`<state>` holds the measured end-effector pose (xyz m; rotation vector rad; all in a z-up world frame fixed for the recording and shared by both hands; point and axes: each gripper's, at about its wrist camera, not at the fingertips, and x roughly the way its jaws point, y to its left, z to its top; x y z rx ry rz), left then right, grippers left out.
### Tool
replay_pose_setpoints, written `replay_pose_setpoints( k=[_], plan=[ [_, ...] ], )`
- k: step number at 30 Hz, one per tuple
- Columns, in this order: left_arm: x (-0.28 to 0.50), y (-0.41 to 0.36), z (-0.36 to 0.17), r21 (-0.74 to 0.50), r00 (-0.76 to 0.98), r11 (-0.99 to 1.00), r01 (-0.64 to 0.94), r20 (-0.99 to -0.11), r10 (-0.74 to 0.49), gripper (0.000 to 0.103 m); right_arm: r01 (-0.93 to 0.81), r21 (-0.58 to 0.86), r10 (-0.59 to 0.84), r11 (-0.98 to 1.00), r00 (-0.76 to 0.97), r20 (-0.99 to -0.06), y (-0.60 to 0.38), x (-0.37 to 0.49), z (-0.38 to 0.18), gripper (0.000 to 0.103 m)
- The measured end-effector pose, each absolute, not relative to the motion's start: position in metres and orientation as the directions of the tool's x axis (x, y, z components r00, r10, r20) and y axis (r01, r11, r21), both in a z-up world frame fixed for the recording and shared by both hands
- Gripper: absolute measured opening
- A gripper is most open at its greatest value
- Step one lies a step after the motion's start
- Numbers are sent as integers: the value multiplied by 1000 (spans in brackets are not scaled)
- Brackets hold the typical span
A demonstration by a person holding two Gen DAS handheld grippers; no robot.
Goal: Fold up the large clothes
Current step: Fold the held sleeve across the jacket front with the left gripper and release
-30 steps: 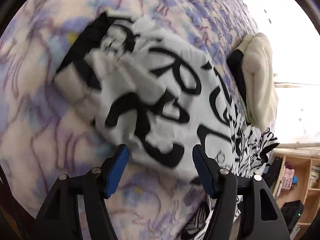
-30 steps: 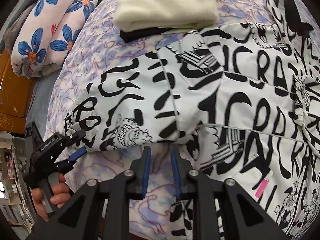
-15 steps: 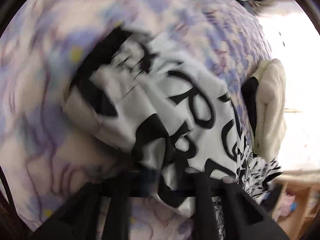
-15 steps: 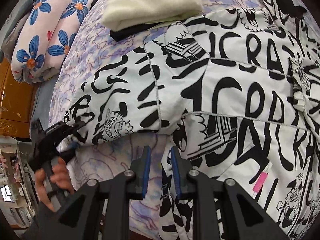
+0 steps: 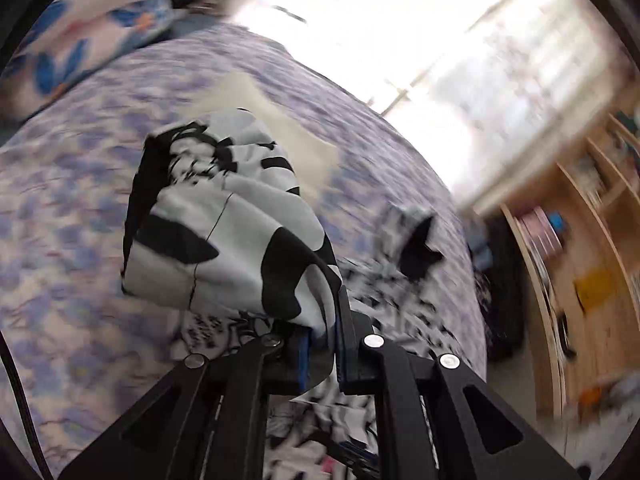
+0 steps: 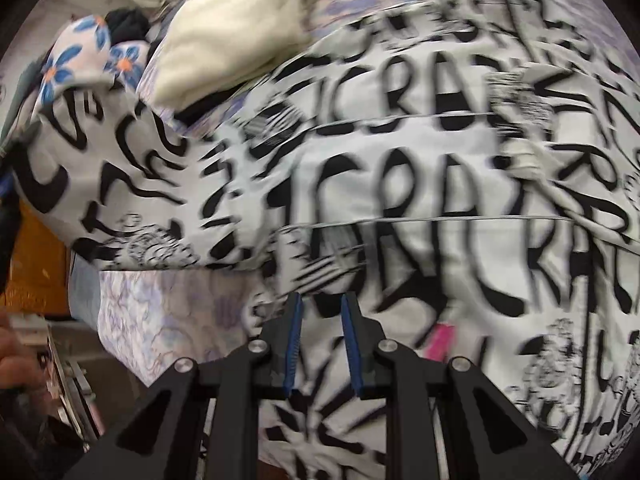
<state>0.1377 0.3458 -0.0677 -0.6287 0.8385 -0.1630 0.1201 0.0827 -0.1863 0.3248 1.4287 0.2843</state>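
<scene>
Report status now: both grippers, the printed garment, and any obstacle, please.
Left gripper shut on printed garment, sleeve end lifted. Right gripper narrowly open over its hem. Cream folded cloth lies beside it.

We see daylight flooding from large window in left wrist view, blown out to white glare. We note motion blur on purple-patterned bedspread and wooden shelving. Right wrist view evenly lit, black-and-white lettered cotton garment smeared by blur. Fisheye bends edges, dark vignette at corners.
</scene>
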Motion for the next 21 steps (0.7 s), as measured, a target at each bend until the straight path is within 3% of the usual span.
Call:
replay_pose_setpoints(
  k=[2, 4, 5, 6, 11, 14, 17, 21],
  plan=[
    [150, 300, -77, -555, 615, 830, -44, -670, -415, 13, 44, 377, 368, 925, 144, -919, 54, 119, -185, 20],
    [161, 253, -98, -522, 529, 853, 4, -723, -445, 35, 83, 363, 347, 928, 161, -924, 26, 117, -184, 20],
    [165, 229, -114, -494, 460, 869, 16, -768, -446, 53, 99, 354, 335, 930, 170, -927, 12, 115, -184, 20],
    [166, 213, -125, -475, 411, 880, 23, -797, -441, 60, 110, 347, 325, 932, 173, -930, 4, 115, -185, 20],
    [161, 175, -169, -439, 274, 898, -21, -867, -417, 60, 165, 318, 288, 933, 184, -940, -51, 109, -191, 20],
    [150, 185, -177, -412, 266, 909, -60, -884, -383, 60, 175, 317, 285, 932, 188, -940, -65, 109, -195, 21],
    [142, 201, -184, -378, 267, 920, -103, -902, -341, 60, 168, 339, 305, 926, 197, -932, -72, 115, -196, 30],
    [135, 225, -187, -352, 296, 921, -170, -909, -293, 60, 130, 373, 344, 919, 200, -917, -61, 129, -196, 30]
  ],
)
